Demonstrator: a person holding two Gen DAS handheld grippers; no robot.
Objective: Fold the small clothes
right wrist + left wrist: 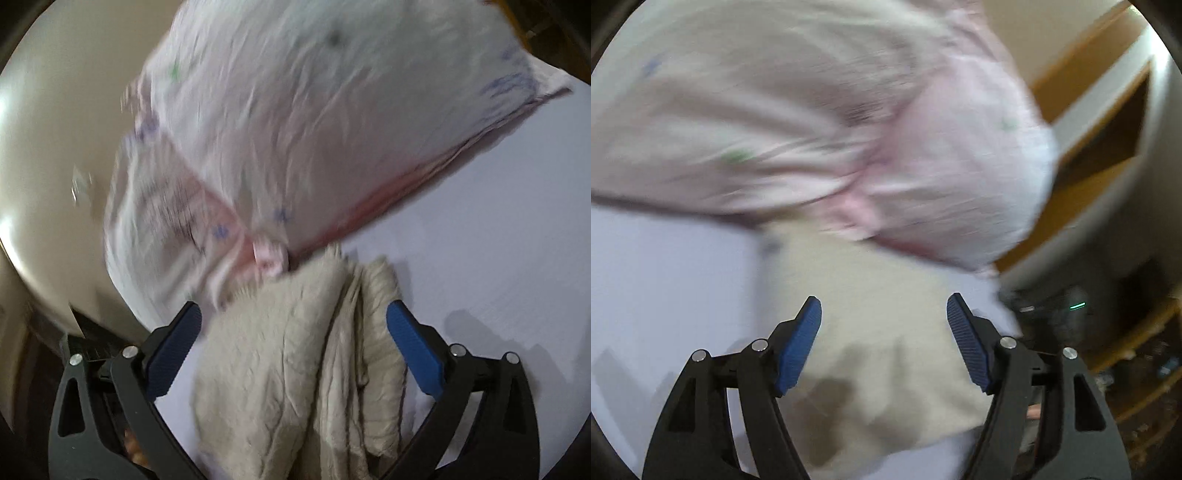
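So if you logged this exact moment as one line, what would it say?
left gripper: open, empty | right gripper: open, empty | beige garment: on table | pink printed garment: beyond it, blurred

No lettering, brand or number can be read in either view. The pale pink garment [314,129] carries small blue, green and dark printed marks, but motion blur leaves them shapeless. Dark lines at the centre left of the right wrist frame, on the garment's inner side, may be a printed label, too smeared to read. A green light glows on a dark device [1078,305] at the lower right of the left wrist frame, with no text.
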